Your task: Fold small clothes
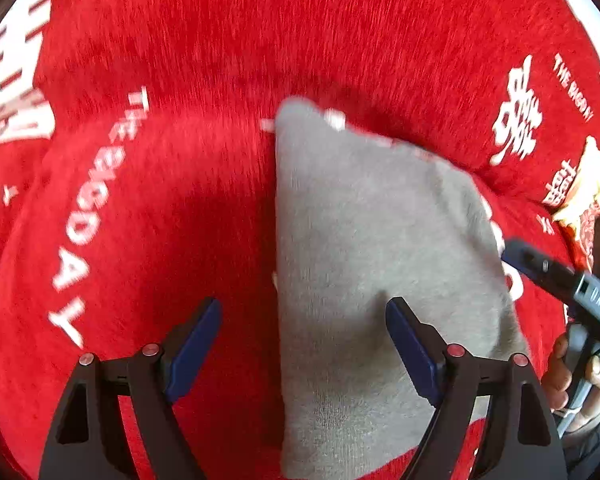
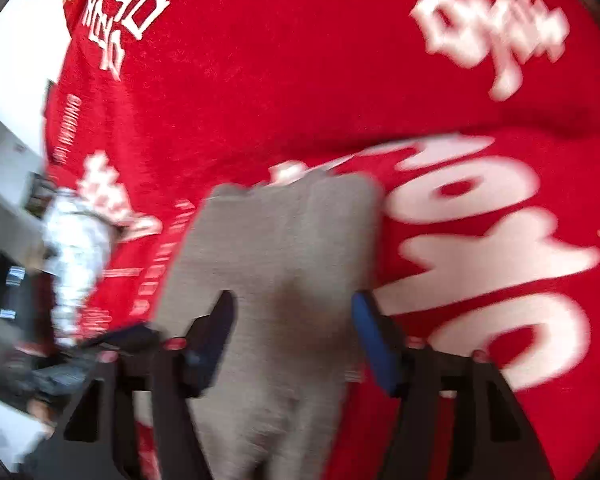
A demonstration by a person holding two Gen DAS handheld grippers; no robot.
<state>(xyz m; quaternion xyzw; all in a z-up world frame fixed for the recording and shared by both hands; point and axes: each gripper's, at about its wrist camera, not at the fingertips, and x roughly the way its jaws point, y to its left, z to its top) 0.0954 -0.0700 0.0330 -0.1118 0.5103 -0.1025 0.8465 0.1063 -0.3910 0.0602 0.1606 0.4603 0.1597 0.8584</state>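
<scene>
Grey cloth (image 1: 364,264) lies flat on the red blanket (image 1: 180,80); left hand-held gripper (image 1: 304,344) and right hand-held gripper (image 2: 294,336) both spread apart above it

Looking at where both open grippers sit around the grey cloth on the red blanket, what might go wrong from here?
1. The left gripper straddles the grey cloth's left edge, so closing may pinch the fuzzy red blanket along with it.
2. The right gripper view is motion-blurred; closing now may catch the cloth off-centre and skew the fold.
</scene>
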